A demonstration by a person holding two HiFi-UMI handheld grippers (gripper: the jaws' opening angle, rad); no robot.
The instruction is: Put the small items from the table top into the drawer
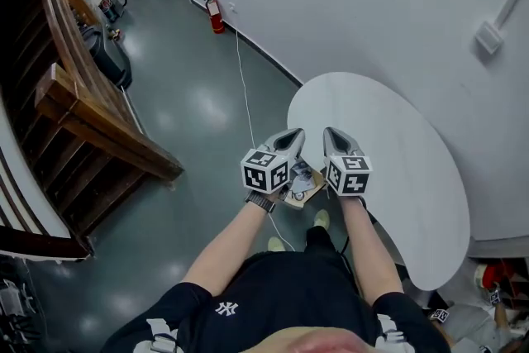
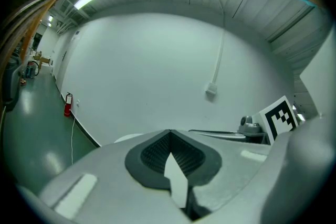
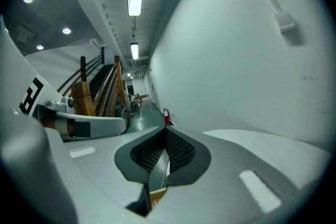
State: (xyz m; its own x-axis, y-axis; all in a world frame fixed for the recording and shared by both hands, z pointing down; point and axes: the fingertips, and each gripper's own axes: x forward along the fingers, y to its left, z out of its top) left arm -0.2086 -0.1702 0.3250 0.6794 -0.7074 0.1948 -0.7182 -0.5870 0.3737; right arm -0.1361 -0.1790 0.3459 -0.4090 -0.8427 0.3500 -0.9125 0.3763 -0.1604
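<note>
Left tongs [image 1: 295,133], right tongs [image 1: 331,132] closed, over table [image 1: 388,145] edge.

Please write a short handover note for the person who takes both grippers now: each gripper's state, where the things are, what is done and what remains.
Left gripper: jaws together, nothing between them.
Right gripper: jaws together, nothing held.
Both are side by side above the near edge of the white table.
Things: no small items show on the table top. A brown box-like thing with small items shows below, between the grippers. It may be the drawer, but I cannot tell.
Done: probably the moving of items.
Left: check that it is the drawer, and close it if it is open.
</note>
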